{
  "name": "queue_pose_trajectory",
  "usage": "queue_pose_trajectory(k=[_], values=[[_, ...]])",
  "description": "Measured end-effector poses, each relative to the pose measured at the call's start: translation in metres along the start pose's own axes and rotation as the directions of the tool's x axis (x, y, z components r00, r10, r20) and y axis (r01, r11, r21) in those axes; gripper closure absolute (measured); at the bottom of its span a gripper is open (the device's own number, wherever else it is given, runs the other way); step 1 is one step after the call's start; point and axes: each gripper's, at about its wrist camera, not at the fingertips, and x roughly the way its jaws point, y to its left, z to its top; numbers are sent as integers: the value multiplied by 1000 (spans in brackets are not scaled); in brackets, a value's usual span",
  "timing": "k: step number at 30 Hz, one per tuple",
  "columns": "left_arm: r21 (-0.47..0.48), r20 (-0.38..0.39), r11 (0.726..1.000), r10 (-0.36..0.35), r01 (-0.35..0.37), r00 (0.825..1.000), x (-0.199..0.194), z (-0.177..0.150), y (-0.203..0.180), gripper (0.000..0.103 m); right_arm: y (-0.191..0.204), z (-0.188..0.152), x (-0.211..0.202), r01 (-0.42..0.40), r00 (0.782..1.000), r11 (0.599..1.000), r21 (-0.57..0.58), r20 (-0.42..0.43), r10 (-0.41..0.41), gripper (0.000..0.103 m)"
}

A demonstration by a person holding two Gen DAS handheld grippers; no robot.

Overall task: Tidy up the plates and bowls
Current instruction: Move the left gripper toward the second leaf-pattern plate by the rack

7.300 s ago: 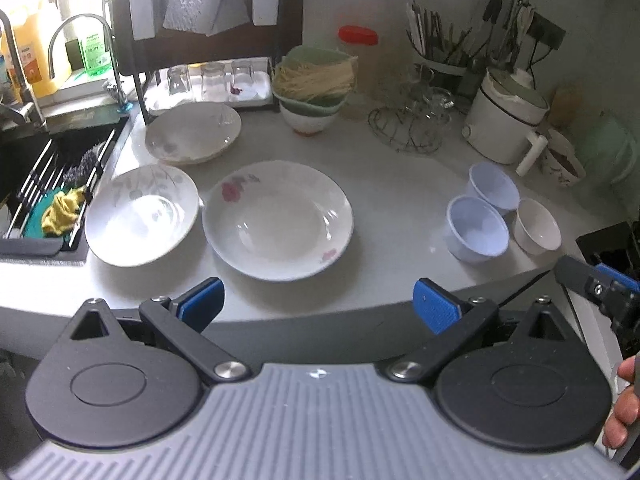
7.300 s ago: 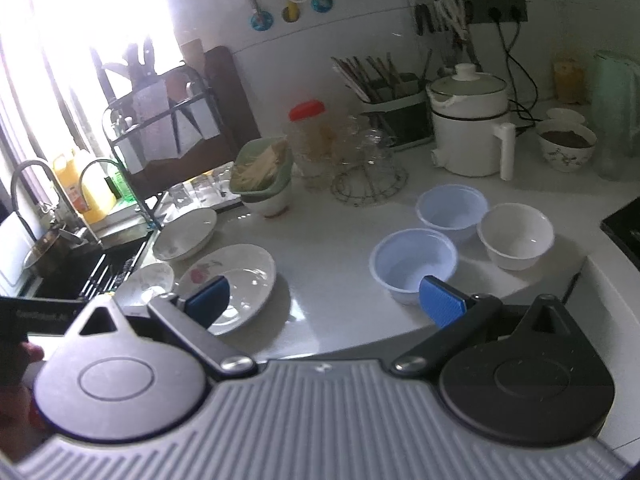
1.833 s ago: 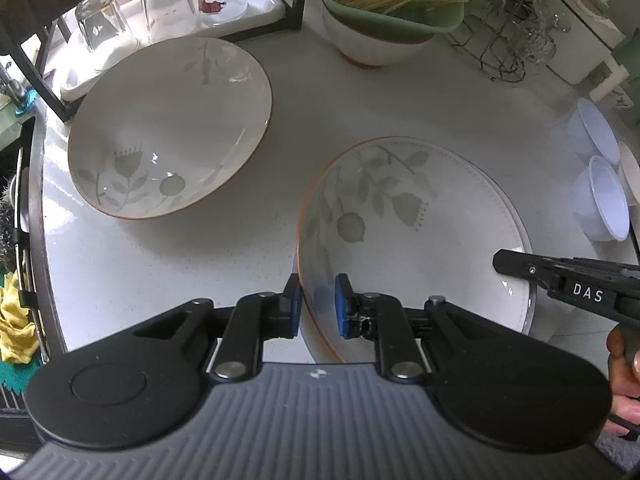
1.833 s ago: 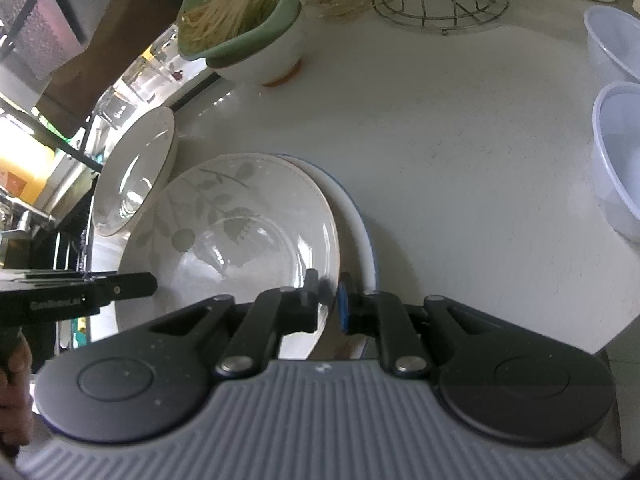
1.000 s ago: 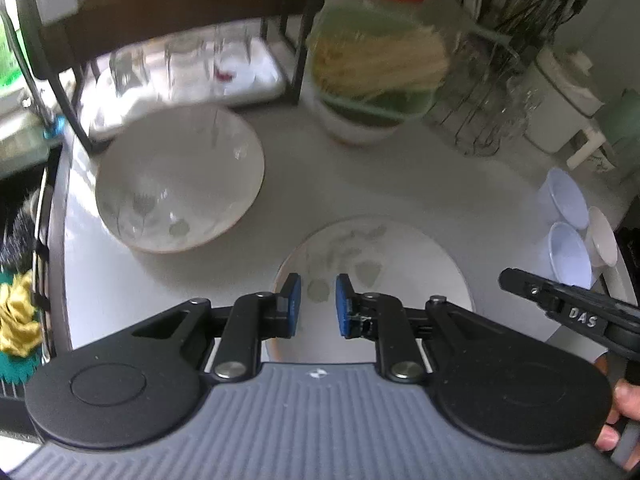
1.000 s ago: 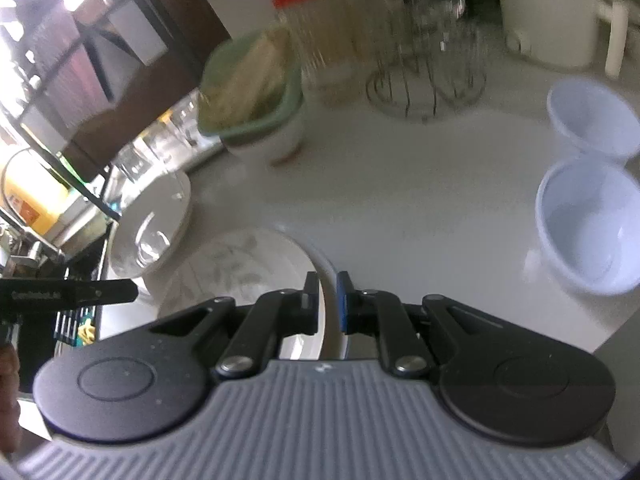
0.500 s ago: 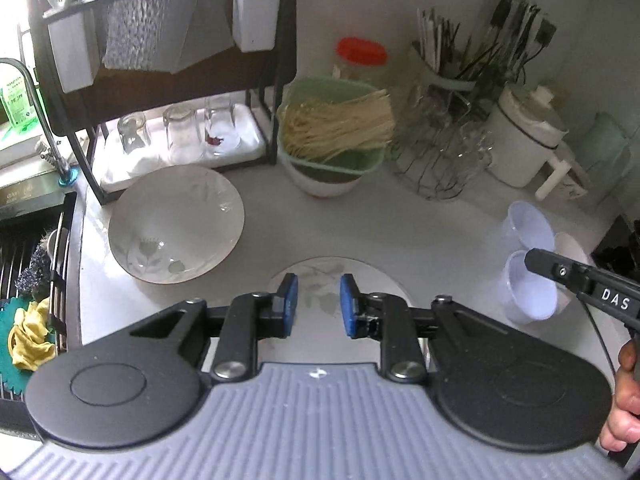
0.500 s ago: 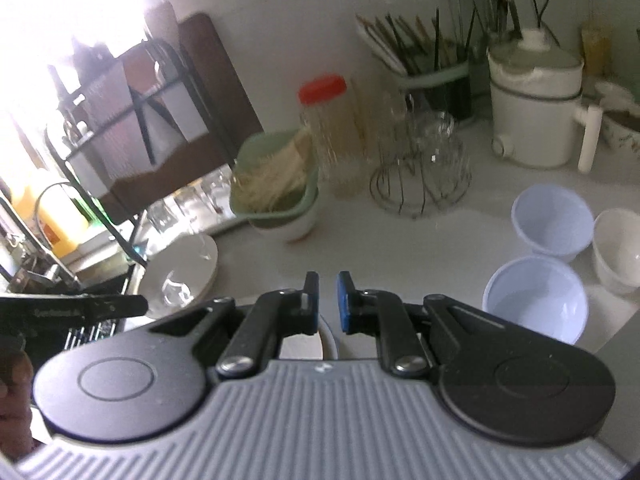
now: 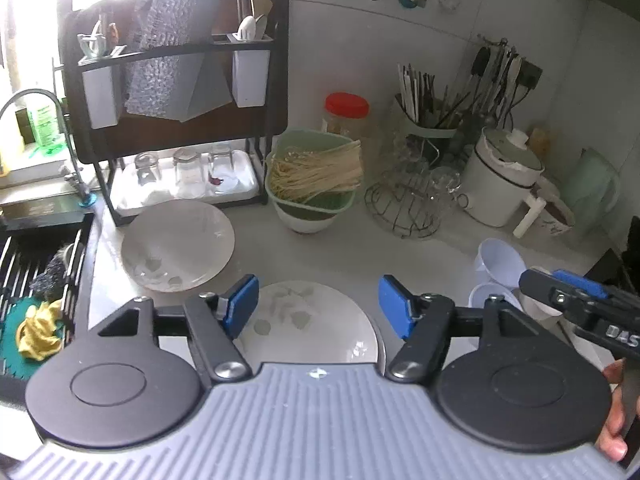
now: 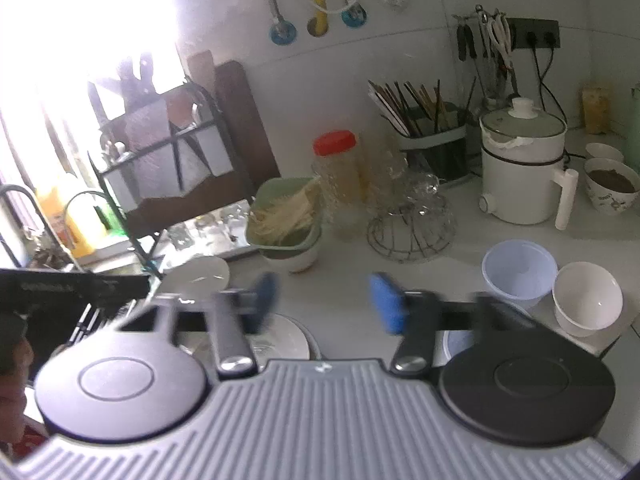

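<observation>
A leaf-patterned plate (image 9: pixel 312 320) lies stacked on a larger white plate (image 9: pixel 379 344) on the counter, below my left gripper (image 9: pixel 318 306), which is open, empty and raised above it. A second leaf-patterned plate (image 9: pixel 178 246) sits at the back left by the rack. My right gripper (image 10: pixel 328 300) is open and empty, above the same stack (image 10: pixel 286 342). Two pale blue bowls (image 10: pixel 518 270) and a white bowl (image 10: pixel 588 304) stand at the right. The other plate also shows in the right wrist view (image 10: pixel 198 276).
A black dish rack (image 9: pixel 180 120) with glasses stands at the back left, next to the sink (image 9: pixel 36 272). A green basket of noodles (image 9: pixel 314 184), a wire basket (image 9: pixel 408 208), a utensil holder (image 9: pixel 428 128) and a white electric pot (image 9: pixel 504 180) line the back.
Both grippers have opened wide and lifted back from the stacked plates. The leaf-patterned plate now rests on the larger plate.
</observation>
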Motion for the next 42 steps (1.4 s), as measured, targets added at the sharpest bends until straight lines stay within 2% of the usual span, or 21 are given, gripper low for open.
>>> queue_pose_trajectory(k=[2,4,7,13,25,42], values=[[-5,0,1000,8,-8,1000,-6,-6,-6,23,-2,-2,-5,-16,1000,1000,-9,8,17,16],[3,-3,1000,-1,1,1000,-10,-11,-12,12,-4,-3,-8,-20,1000,999,-31,2,20,16],[31,8,999,14,-14,1000,-17,-22,-24,5,-8,-8,-14,-45,999,998,-44,-2,45,16],[4,-1,999,44,-44,999,-24,-40,-35,3,-18,-20,-23,-66,998,997,-50,-18,65,16],[-43,3,995,92,-92,996,-31,-51,-33,3,-22,-28,-32,-97,995,994,-51,-21,96,16],[-100,-32,984,143,-146,989,-31,-63,-5,3,-12,-36,-23,-135,990,990,-51,-56,132,16]])
